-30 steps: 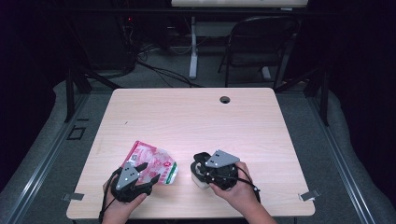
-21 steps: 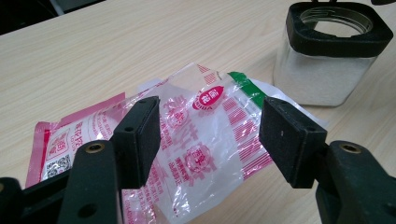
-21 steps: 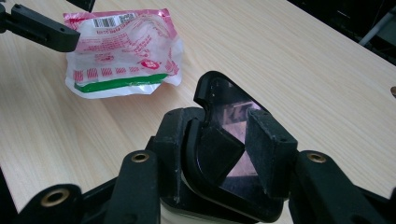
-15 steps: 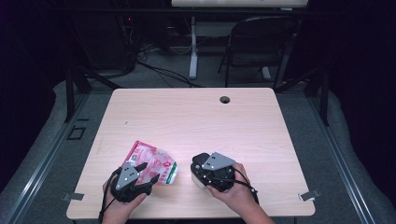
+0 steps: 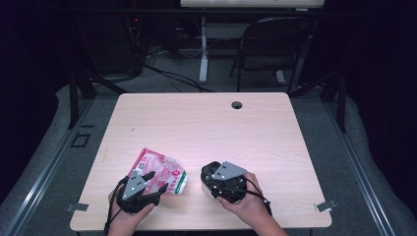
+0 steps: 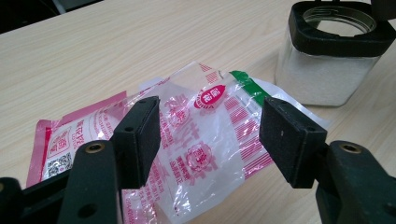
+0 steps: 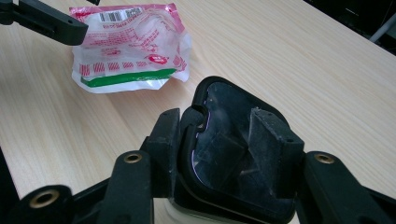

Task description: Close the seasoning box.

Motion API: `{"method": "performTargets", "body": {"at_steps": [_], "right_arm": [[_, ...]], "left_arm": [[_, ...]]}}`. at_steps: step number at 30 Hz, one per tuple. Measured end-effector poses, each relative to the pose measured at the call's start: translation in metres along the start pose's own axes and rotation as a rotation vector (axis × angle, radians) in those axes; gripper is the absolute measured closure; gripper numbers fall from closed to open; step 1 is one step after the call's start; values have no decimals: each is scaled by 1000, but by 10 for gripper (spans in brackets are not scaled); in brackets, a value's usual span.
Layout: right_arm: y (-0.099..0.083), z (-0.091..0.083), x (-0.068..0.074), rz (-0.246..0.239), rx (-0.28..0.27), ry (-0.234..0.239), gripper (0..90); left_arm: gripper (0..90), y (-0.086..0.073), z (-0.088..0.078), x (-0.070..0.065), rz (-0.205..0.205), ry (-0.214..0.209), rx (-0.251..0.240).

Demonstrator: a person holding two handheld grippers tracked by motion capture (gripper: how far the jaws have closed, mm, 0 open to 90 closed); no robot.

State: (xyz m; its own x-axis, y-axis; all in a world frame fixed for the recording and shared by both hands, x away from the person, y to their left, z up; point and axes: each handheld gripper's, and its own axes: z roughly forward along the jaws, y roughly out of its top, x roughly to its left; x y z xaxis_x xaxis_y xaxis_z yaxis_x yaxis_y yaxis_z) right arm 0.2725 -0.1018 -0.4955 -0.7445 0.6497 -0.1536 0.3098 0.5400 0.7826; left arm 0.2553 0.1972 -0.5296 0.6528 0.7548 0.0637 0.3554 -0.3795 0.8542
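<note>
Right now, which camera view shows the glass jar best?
The left gripper view: there the jar shows its open mouth, black collar and white grains inside. In the right gripper view its black lid covers it. In the high view the right gripper hides most of it.

Pouch [image 6: 205,135] – glossy crinkled plastic; table [image 5: 206,128] matt wood (pale grain); lid [image 7: 233,149] shiny black.

Right gripper at the jar lid, jaws just easing apart

We see the right gripper [image 7: 219,140] straddling the black lid [image 7: 233,144] of a jar, one jaw at each side, while beyond it the pink-and-white plastic bag [image 7: 133,44] lies flat on the wooden table [image 7: 303,70].
</note>
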Motion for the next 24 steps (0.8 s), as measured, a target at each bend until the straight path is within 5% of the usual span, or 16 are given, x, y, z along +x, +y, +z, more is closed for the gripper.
{"method": "performTargets", "body": {"at_steps": [1, 2, 3, 24], "right_arm": [[0, 0, 0, 0, 0, 0, 522], [0, 0, -2, 2, 6, 66, 521], [-1, 0, 0, 1, 2, 2, 519], [-6, 5, 2, 5, 16, 13, 473]], "left_arm": [[384, 0, 0, 0, 0, 1, -1], [384, 0, 0, 0, -1, 0, -2], [384, 0, 0, 0, -1, 0, -2], [384, -1, 0, 1, -8, 6, -1]]}}
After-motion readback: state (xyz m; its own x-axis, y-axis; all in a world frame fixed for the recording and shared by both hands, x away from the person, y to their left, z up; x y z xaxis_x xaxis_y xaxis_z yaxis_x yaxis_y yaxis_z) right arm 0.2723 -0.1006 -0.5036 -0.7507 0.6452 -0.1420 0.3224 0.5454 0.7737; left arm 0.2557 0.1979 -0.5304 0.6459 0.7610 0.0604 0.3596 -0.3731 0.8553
